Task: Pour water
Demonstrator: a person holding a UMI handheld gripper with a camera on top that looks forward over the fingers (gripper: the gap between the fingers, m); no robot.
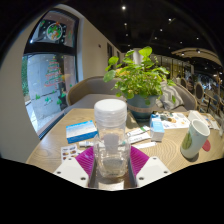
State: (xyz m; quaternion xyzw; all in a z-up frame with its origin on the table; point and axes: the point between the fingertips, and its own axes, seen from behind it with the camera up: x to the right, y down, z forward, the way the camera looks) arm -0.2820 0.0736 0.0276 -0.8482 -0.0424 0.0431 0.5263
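A clear plastic bottle (pixel 111 140) with a white cap stands upright between my two fingers, its lower body against the magenta pads (pixel 86 160) on both sides. My gripper (pixel 112 163) is shut on the bottle over the round wooden table (pixel 50 148). A white cup (pixel 196 137) with a green print stands on the table to the right, beyond the fingers.
A potted green plant (pixel 140 80) stands in the middle of the table behind the bottle. A blue box (pixel 81 131) lies to the left, with papers and small cards (pixel 160 124) scattered around. Chairs and a window are beyond the table.
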